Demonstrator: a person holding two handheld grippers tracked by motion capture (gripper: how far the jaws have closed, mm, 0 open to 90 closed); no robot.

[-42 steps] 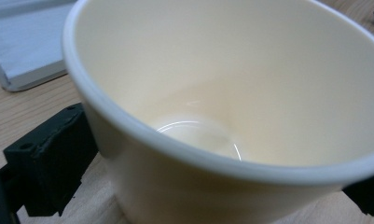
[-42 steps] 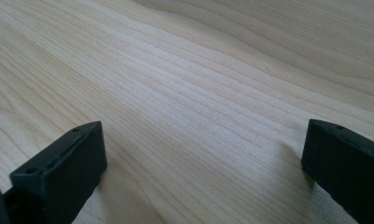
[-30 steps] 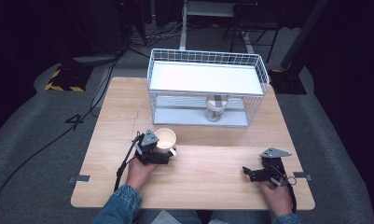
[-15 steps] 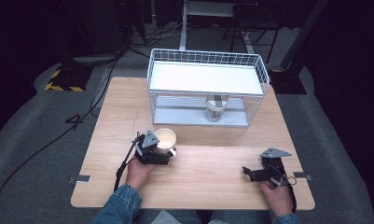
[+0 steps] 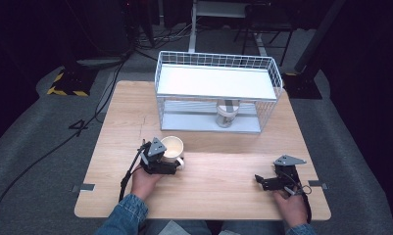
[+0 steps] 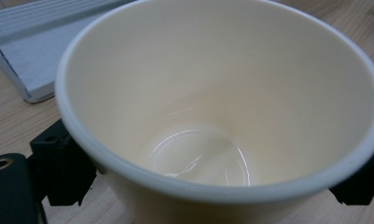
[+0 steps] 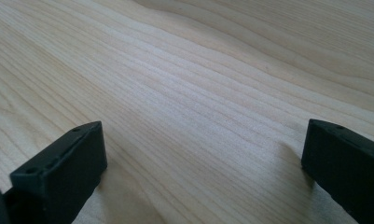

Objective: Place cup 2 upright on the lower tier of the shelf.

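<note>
Cup (image 5: 172,147) stands upright on the counter (image 5: 223,191), left of centre in the high view, mouth up — its axis vertical. My left tool (image 5: 178,162) sits right at it, jaws astride the cup wall low down; they have just been closing, and whether the pads press yet I cannot tell. In the left gripper view the cup (image 6: 222,107) rises between the two jaws. My right tool (image 5: 259,181) rests at lower right, well apart — jaws wide, holding nothing.

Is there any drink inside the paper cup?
No, the left gripper view looks straight into the paper cup, and its pale inside is bare down to the shiny bottom.
</note>
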